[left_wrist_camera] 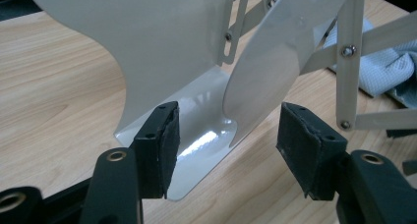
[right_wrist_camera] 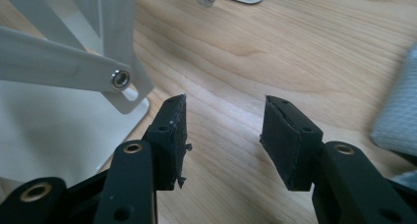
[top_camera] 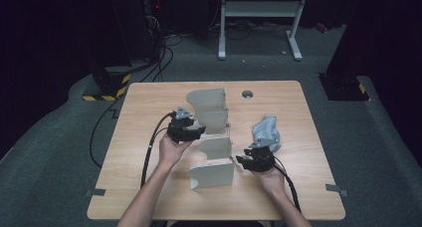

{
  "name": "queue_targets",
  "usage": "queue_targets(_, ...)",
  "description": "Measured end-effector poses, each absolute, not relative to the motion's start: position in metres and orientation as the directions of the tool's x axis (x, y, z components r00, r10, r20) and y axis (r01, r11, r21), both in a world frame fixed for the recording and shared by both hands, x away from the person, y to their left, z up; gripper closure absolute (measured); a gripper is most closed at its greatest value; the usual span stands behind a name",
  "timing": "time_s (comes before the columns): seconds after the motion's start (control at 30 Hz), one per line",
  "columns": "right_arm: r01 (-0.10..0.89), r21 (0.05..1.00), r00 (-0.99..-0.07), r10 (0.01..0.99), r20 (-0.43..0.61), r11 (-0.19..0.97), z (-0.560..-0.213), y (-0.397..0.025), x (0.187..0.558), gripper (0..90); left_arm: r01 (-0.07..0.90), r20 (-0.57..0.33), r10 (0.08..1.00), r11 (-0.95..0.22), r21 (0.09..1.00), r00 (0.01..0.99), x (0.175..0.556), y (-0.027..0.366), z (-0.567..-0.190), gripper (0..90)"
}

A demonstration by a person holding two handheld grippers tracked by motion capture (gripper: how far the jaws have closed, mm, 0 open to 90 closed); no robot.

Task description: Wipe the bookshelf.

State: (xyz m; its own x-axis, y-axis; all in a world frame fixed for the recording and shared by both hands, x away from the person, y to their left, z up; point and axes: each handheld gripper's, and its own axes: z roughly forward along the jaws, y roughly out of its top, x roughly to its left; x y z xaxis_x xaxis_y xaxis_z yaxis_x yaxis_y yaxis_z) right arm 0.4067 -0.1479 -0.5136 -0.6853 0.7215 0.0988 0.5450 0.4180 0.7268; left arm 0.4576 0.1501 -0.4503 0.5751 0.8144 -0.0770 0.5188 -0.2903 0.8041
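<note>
The work surface is a light wooden table [top_camera: 149, 137] standing on grey carpet in a dark room, with cables on the floor at the far left and a white metal frame [top_camera: 259, 10] beyond the far edge. A small round grommet [top_camera: 247, 94] sits in the tabletop near the far edge.

At the middle of the table we find an expanding file rack [top_camera: 211, 137], made of pale curved divider plates joined by a scissor linkage. It runs from the far middle of the table toward the near edge, with four plates visible in the high view. Just right of the rack lies a crumpled light blue cloth [top_camera: 267, 131].

We hold the left gripper [top_camera: 191, 132] at the left side of the rack, level with the second plate from the far end. In the left gripper view, its jaws stand wide apart and grip nothing. One curved plate [left_wrist_camera: 268, 62] reaches down into the gap between them, and the glossy foot of another plate [left_wrist_camera: 196, 140] lies just behind the left pad [left_wrist_camera: 167, 145]. We cannot tell whether that pad touches the foot.

We hold the right gripper [top_camera: 244, 158] at the right side of the rack, near the nearest plate and just in front of the cloth. In the right gripper view, its jaws are likewise spread wide, with bare wood between the pads [right_wrist_camera: 280, 135]. The linkage bars [right_wrist_camera: 59, 62] with their rivet lie just left of the left jaw, apart from it. The cloth edge appears at the right.
</note>
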Motion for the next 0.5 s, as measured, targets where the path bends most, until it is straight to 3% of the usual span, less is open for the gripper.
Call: queue_targets(0.5, 0.536, 0.711, -0.719, 0.687, 0.103, 0.455, -0.518, -0.127, 0.410, 51.8, 0.491, -0.072, 0.783, -0.313, 0.813, 0.618, 0.464, 0.138, -0.449, 44.5)
